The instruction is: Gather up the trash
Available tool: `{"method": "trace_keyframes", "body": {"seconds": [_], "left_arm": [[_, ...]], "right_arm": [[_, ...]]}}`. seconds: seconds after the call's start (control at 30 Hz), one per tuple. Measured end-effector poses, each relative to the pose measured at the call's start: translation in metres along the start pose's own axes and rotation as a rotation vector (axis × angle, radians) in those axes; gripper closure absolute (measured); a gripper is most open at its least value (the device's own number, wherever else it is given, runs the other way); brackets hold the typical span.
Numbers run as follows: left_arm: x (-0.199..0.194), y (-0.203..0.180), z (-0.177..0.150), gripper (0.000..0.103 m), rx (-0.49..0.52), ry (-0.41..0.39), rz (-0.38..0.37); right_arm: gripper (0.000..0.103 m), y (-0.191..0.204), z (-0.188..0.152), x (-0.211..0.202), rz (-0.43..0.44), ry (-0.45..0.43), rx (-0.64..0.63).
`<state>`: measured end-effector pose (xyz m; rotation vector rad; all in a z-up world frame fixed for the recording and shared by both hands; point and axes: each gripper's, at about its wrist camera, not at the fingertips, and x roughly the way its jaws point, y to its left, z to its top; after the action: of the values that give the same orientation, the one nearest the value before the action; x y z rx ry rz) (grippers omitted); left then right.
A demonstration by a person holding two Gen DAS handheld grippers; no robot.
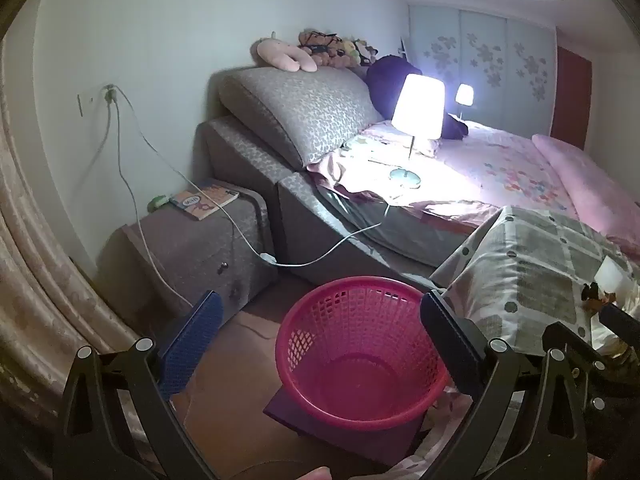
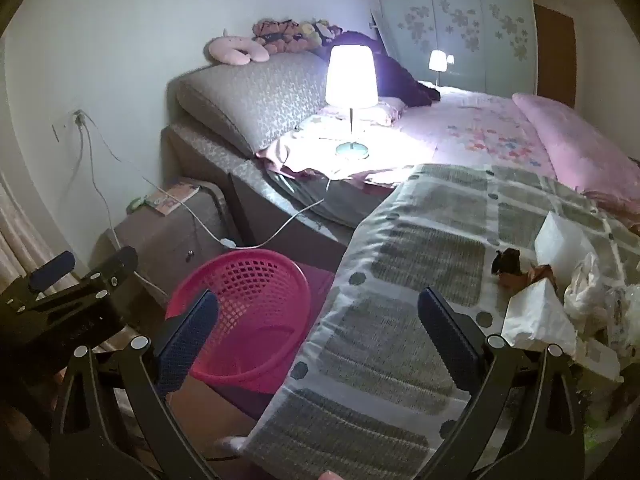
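Dim bedroom, pink basket (image 1: 362,354) between spread left fingers (image 1: 192,344), trash (image 2: 540,312) beside spread right fingers (image 2: 448,332)

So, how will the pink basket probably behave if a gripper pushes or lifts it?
The pink basket looks like thin lattice plastic and empty, so it is probably light and would slide or tip under a push. Its rim is wider than its base, so it may topple easily. The wall might flex when pinched.

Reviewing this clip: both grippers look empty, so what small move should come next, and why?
Probably swing the right gripper, open and empty, rightward to the crumpled white paper on the patterned blanket. The pink basket is empty.
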<state>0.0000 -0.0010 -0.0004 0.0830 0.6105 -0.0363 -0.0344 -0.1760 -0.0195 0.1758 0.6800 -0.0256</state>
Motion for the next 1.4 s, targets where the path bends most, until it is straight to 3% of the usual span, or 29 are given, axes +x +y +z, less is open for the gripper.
{"method": "trace_keyframes", "body": {"seconds": [0.07,0.13,0.23,0.7,1.4], "left_arm": [[0.000,-0.003,-0.001,0.008,0.006,0.005,-0.003],[0.002,0.001,0.001,0.008,-0.022,0.000,-0.007],[0.003,0.003,0.001,0.008,-0.024,-0.004,-0.010],[0.003,-0.019,-0.009,0.008,0.030,0.013,-0.002],[0.005,-0.011,-0.008,0.008,0.022,0.019,-0.006]], "right_arm": [[0.006,-0.001,0.000,0.006,-0.001,0.014,0.002],[0.006,0.001,-0.004,0.000,-0.003,-0.054,-0.016],[0.006,0.001,-0.002,-0.005,-0.001,-0.059,-0.016],[0.006,-0.006,-0.007,0.000,-0.001,-0.040,0.009],[0.006,-0.003,-0.010,0.002,-0.001,-0.034,-0.004]]}}
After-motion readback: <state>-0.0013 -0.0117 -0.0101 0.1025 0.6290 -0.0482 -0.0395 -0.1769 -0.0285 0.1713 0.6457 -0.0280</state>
